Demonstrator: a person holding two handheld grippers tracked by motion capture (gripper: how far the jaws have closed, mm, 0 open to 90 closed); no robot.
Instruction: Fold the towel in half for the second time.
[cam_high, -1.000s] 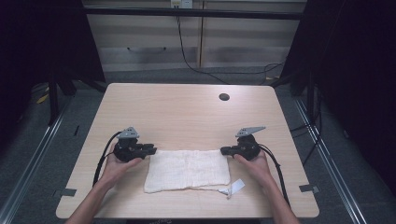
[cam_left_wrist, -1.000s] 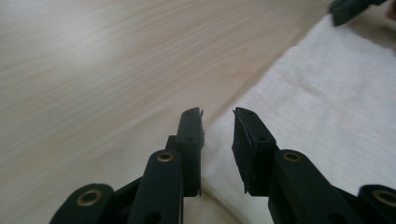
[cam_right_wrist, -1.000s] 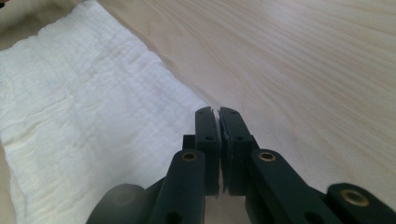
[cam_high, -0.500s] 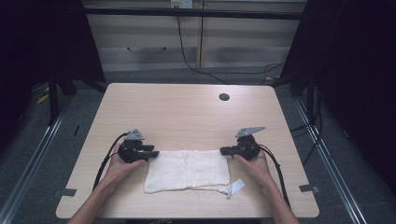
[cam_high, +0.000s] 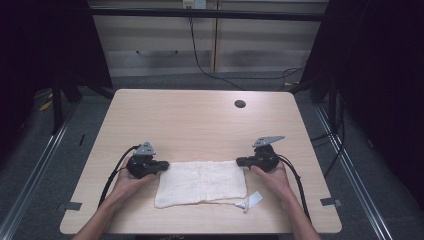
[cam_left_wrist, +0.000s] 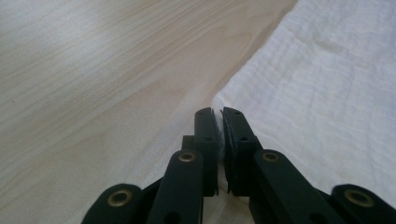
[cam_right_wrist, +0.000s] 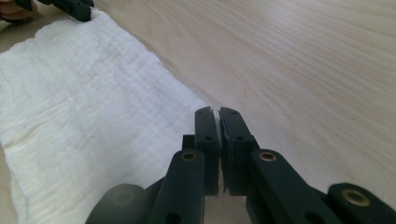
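Since a second ago the left gripper (cam_high: 162, 165) has slid in from the bare wood to the cloth's (cam_high: 202, 182) far left corner, and its jaws have just been closing: in the left gripper view its fingers (cam_left_wrist: 208, 135) are now pinching a thin white edge of cloth (cam_left_wrist: 327, 93) between them. The right gripper (cam_high: 241, 162) has kept its place at the far right corner.

The table (cam_high: 200, 120) is cut off at its near edge in the high view, where the person's forearms run out of the picture. Both hands cover the gripper bodies there, so the fingers themselves are hard to make out from above. In the right gripper view the fingers (cam_right_wrist: 208, 135) are pressed together at the cloth's (cam_right_wrist: 88, 107) corner; the corner runs under them, and whether fabric sits between the pads cannot be told. The left gripper (cam_right_wrist: 70, 7) shows at the top of that view, cut off by the frame.

The cloth is a white rectangle with a fine crinkled weave, lying flat on the near half of the table between the two hands, its near edge slightly uneven. A small white tag (cam_high: 254, 200) sticks out from its near right corner; anything printed on the tag is too small to read.
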